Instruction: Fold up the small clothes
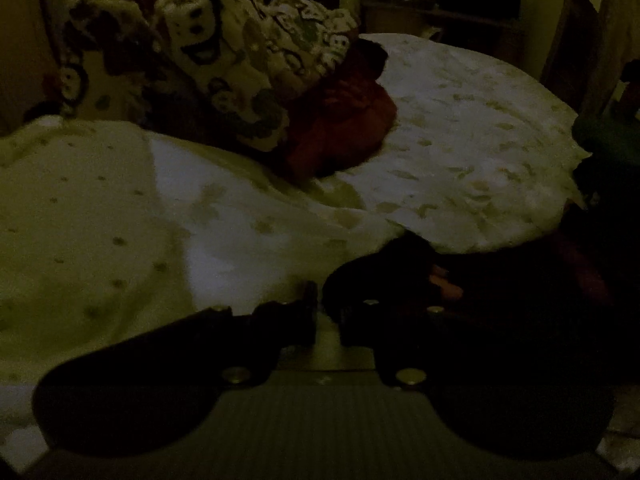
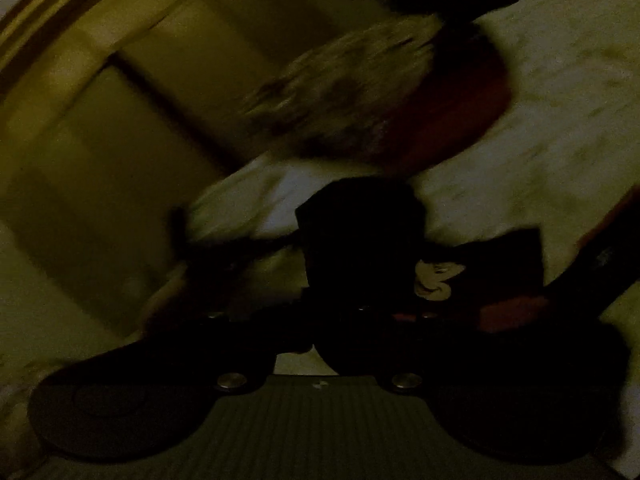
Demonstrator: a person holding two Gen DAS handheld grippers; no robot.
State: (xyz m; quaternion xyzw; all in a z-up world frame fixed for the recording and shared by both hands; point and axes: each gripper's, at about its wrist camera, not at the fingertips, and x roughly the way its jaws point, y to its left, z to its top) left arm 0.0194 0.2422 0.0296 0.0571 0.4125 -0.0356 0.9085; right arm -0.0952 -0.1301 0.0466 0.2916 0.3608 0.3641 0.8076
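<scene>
A dark garment (image 1: 384,268) with a small pale print lies bunched on the bed sheet (image 1: 240,220) at the bottom right of the left wrist view. My left gripper (image 1: 326,300) has its fingers nearly together, with the garment's edge gathered over the right finger; it looks shut on that cloth. The right wrist view is blurred. There the same dark garment (image 2: 360,232), with a cartoon print (image 2: 438,276), rises straight out of my right gripper (image 2: 316,320). Its fingers are shut on the cloth and mostly hidden by it.
A heap of clothes sits at the back of the bed: a cartoon-patterned piece (image 1: 224,60) on a red one (image 1: 340,120). A speckled cover (image 1: 472,140) spreads to the right. Dark furniture stands behind. The room is very dim.
</scene>
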